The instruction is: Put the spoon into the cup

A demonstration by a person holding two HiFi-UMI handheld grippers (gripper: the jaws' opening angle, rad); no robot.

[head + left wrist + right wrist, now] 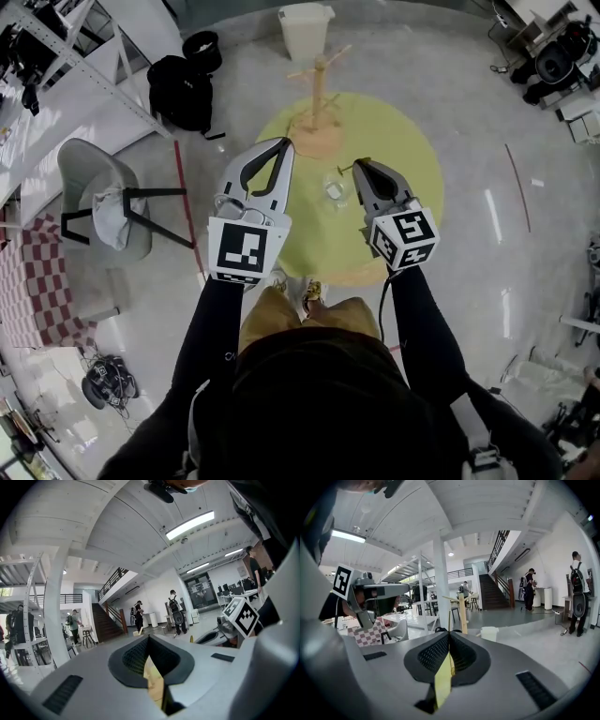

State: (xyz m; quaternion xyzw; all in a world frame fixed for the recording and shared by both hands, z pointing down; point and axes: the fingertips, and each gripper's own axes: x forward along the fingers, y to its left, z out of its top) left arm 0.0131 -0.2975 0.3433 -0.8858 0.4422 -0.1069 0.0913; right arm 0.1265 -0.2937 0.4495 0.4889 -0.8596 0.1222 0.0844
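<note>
A clear glass cup (335, 190) stands near the middle of the round yellow-green table (412, 141). My right gripper (360, 166) hovers just right of the cup and is shut. A thin dark spoon (346, 170) sticks out leftward from its tip, over the cup's far side. In the right gripper view the right gripper (449, 633) has its pads pressed together, and only a thin sliver shows at the tip. My left gripper (283, 142) is held over the table's left edge. Its jaws meet at the tip with nothing between them, as the left gripper view shows for the left gripper (149, 638).
A wooden mug tree (319, 103) stands at the table's far side, also seen as the mug tree (462, 609). A white bin (306, 30) sits beyond the table. A grey chair (98, 202) and a black backpack (180, 92) are on the floor at left.
</note>
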